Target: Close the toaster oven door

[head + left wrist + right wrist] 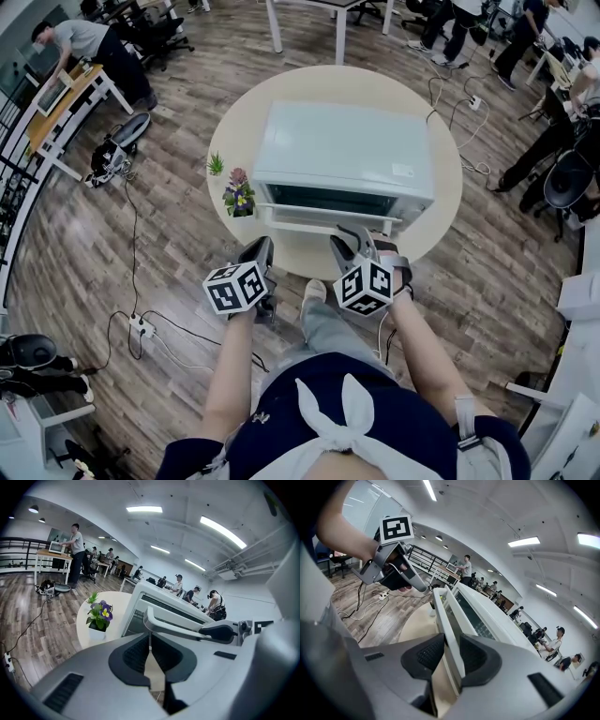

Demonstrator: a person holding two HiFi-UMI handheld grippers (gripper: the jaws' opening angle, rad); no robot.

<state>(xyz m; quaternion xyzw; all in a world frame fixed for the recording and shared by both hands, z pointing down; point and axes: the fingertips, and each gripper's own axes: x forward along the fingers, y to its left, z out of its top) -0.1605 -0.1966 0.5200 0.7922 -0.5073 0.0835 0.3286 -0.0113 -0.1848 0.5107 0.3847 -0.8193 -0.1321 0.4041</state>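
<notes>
Clamping the handle [442, 611] between its jaws, the right gripper [449, 644] holds the door [314, 221] of the toaster oven [342, 155] ajar, not yet shut, while the left gripper [150, 641] hovers at near left, pinched closed and empty.

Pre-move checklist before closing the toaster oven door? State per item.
1. Grip: right hand-held gripper clamps the door handle: ok.
2. Spare hand: left hand-held gripper shut, empty, in front of the door: ok.
3. Door shut against the toaster oven: not ok, ajar.
4. Flower pot out of the door's swing: ok, beside the left corner.
5. Nothing inside blocking: cannot tell, interior mostly hidden.
</notes>
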